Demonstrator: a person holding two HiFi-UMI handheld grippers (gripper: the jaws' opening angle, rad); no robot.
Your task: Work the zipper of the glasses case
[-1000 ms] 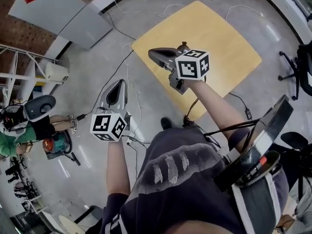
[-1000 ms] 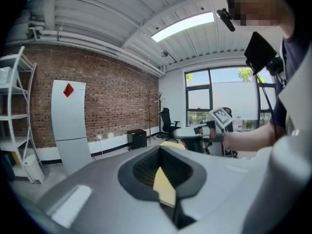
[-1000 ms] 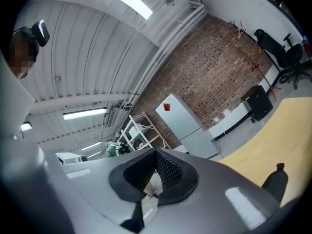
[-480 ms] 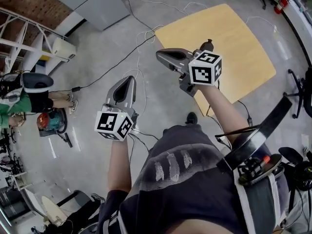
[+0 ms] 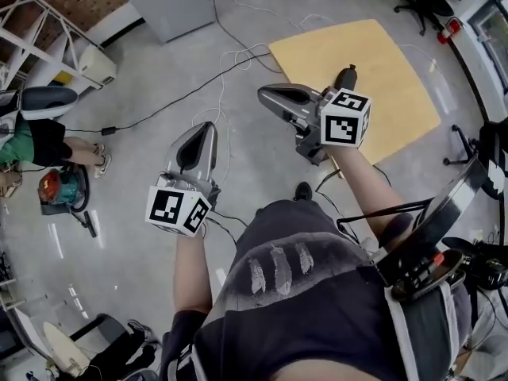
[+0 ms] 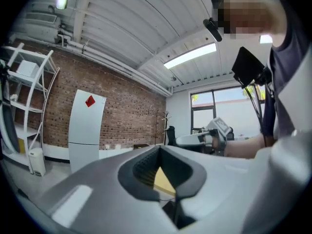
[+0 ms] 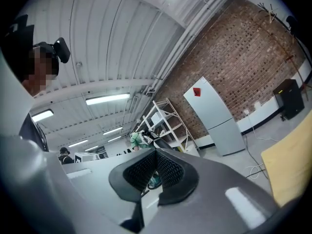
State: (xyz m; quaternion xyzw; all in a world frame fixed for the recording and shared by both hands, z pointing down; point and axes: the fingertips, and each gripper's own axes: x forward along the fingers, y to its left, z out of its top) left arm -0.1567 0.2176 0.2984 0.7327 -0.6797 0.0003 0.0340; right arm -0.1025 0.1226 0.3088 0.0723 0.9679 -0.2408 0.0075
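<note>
While the zipper job waits, both tools hang in mid-air over bare grey floor, and nothing is in them. The left gripper (image 5: 208, 125) sits at centre-left of the head view with its nose toward the top of the frame. Its own camera shows the ribbed pads meeting at the tips, with only a sliver of yellow showing through the notch behind them. So it's closed, with nothing caught between. The right gripper (image 5: 263, 94) rides higher, right of centre, nose pointing to the left of the frame. Its jaws are pressed together too, with just the distant room showing past them. Each one's marker cube sits near the wrist.

And the glasses case? I can't find it in any view. The yellow table (image 5: 357, 62) fills the upper right of the head view. What shows of its top carries no case, though the right gripper covers its near edge. White cables (image 5: 230, 58) trail across the floor at upper centre, and a grey cabinet (image 5: 163, 6) stands at the top left.

My read is that the task hasn't started. With the case unseen, I can't say whether its zip is open or shut. Finding the case, steadying it with one gripper and pinching the pull tab with the other all look to be ahead.
</note>
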